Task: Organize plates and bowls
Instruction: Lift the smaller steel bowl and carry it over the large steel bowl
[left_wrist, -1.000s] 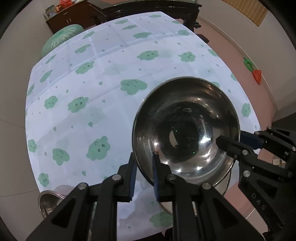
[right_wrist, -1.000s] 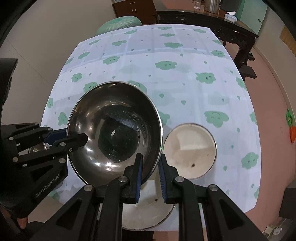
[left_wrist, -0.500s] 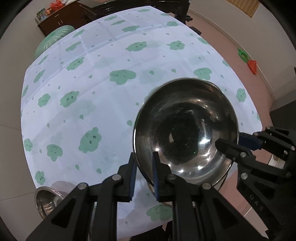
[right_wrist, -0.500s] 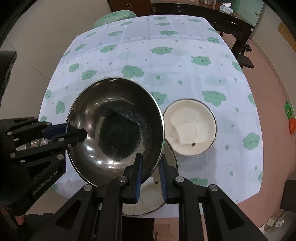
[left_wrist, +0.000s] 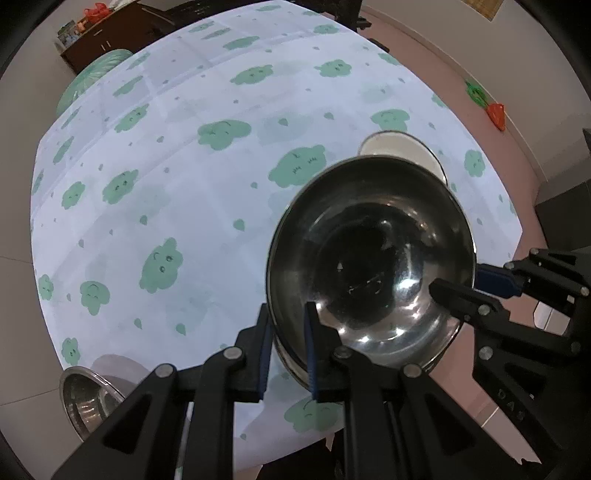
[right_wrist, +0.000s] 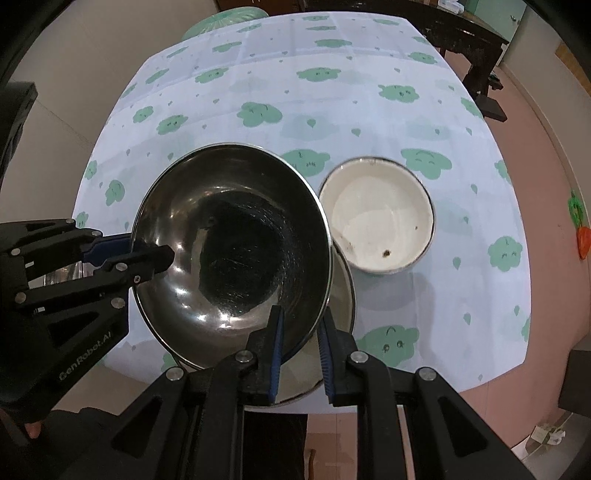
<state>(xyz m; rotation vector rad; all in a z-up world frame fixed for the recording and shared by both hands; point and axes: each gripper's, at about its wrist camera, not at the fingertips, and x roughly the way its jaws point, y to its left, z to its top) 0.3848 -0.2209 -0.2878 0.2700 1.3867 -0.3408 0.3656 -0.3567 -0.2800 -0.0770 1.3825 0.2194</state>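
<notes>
- Presently, at far left, a small steel bowl (left_wrist: 86, 400) sits alone at the near-left edge of the bench (left_wrist: 192, 206), well apart from the rest; judged not yet gathered.
- Left hand-held gripper (left_wrist: 286, 347): jaws closed to a narrow gap, pinching the left rim of the large steel bowl (right_wrist: 229, 254).
- Large steel bowl: held clear of the cloth, tilted, directly above a steel plate (right_wrist: 341, 295) at the near edge; judged to be on its way down onto it.
- Right hand-held gripper (right_wrist: 301, 354): jaws narrowly parted, clamped across the bowl's near-right rim.
- White enamel bowl (right_wrist: 380, 221): upright on the bench just beside the plate, unstacked.
- Judgement: task partway; seating, the white bowl and the small bowl are outstanding.
</notes>
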